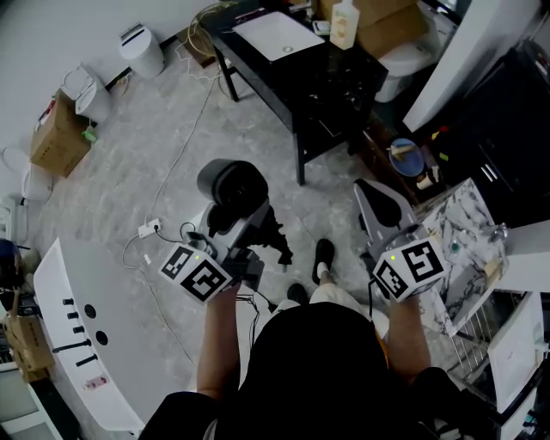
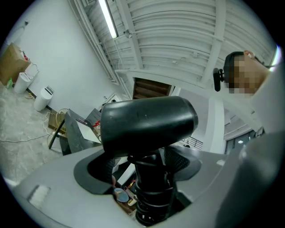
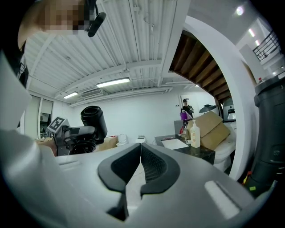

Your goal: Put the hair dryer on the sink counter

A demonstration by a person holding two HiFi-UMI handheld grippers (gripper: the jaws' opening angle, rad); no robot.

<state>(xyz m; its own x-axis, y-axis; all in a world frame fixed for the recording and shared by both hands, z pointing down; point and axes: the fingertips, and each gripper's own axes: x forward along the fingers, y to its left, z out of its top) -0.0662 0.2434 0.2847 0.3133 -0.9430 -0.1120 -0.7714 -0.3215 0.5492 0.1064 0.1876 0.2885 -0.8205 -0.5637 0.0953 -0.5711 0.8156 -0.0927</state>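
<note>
Aloft: dryer clamped in the left gripper

Left gripper [image 2: 149, 167] was closed on the handle of the black dryer [image 2: 147, 122], whose barrel stood above the jaws. Right gripper [image 3: 140, 165] held nothing, its jaws pressed together. In the head view both were raised over the floor [image 1: 155, 163], well apart from the dark counter [image 1: 344, 82], on which a soap bottle [image 1: 345, 24] stood beside the white basin [image 1: 277, 34].

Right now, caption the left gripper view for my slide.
Left tongs shut on the handle of a glossy black plastic hair dryer, white ribbed ceiling behind.
</note>
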